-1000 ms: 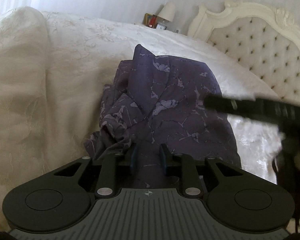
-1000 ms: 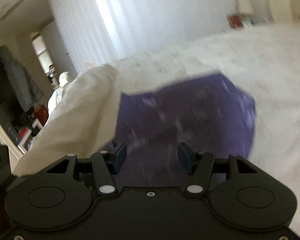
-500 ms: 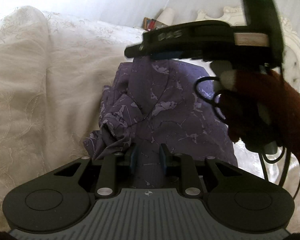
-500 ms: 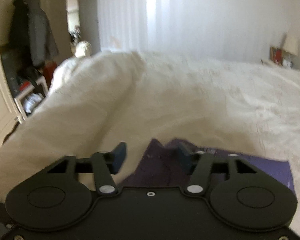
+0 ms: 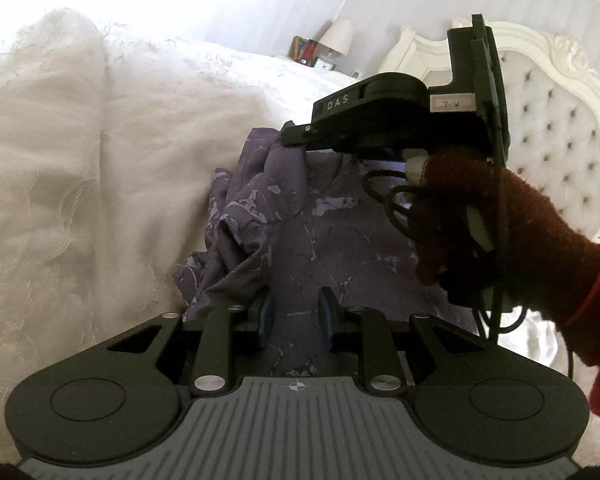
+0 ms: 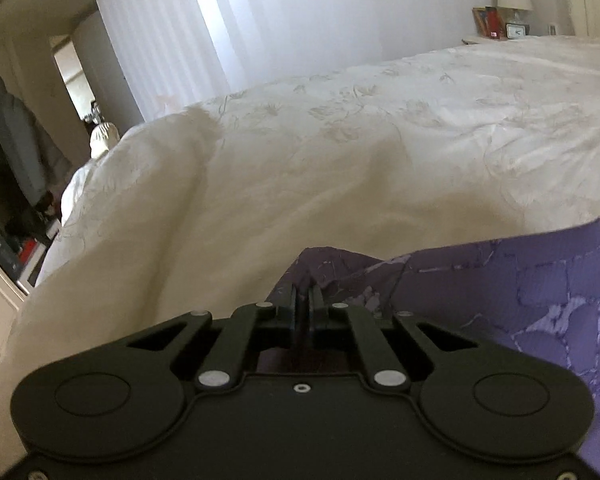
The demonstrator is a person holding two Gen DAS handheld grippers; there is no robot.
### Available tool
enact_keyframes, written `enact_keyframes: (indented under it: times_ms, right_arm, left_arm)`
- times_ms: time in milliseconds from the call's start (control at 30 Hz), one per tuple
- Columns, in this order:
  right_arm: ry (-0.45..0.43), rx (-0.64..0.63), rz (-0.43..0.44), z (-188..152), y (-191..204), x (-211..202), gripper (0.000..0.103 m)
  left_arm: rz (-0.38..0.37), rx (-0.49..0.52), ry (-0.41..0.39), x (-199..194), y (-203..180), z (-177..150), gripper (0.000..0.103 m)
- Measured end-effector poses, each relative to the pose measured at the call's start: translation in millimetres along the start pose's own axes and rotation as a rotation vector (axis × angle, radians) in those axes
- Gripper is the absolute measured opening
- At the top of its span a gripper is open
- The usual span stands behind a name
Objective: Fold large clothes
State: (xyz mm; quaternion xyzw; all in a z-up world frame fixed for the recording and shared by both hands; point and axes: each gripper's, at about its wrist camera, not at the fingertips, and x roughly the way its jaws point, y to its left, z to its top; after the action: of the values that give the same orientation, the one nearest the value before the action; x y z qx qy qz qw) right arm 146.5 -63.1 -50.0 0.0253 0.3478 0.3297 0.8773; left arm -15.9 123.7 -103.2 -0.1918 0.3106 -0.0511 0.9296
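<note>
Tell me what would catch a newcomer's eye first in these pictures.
The purple patterned garment crumpled on the cream bedspread stands out first. Next, the right tongs shut on its far corner, held by a hand in a dark red glove. Behind, a white tufted headboard.

Duvet ridge (image 6: 180,200) blocks the left; open bedspread (image 6: 480,112) beyond the garment (image 6: 540,300).

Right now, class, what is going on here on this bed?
A person is folding a purple patterned garment on a cream bedspread. The right gripper has shut on the garment's far corner. The left gripper sits at the near edge, fabric between its slightly parted fingers; whether they pinch it is unclear.
</note>
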Motion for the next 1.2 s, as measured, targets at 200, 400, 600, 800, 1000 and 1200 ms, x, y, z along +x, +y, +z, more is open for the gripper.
enact_keyframes:
  times_ms: [200,400,600,800,1000,1200]
  right_arm:
    - [-0.028,-0.001,0.038,2,-6,-12,0.011]
    - [-0.040,0.020,0.060,3,-12,-16,0.011]
    - [-0.044,0.028,0.077,4,-16,-16,0.011]
    - [-0.046,0.032,0.089,3,-20,-16,0.011]
    - [-0.048,0.028,0.098,1,-21,-15,0.011]
    - [-0.076,-0.012,0.101,0,-17,-17,0.011]
  left_arm:
    - [0.027,0.084,-0.037,-22,-15,21,0.033]
    - [0.051,0.231,-0.079,-11,-16,56,0.060]
    - [0.049,0.324,0.004,33,-3,78,0.060]
    - [-0.019,0.421,0.039,53,-2,77,0.059]
    - [-0.026,0.553,0.072,60,-16,63,0.038]
    - [-0.041,0.500,0.078,50,-13,58,0.016]
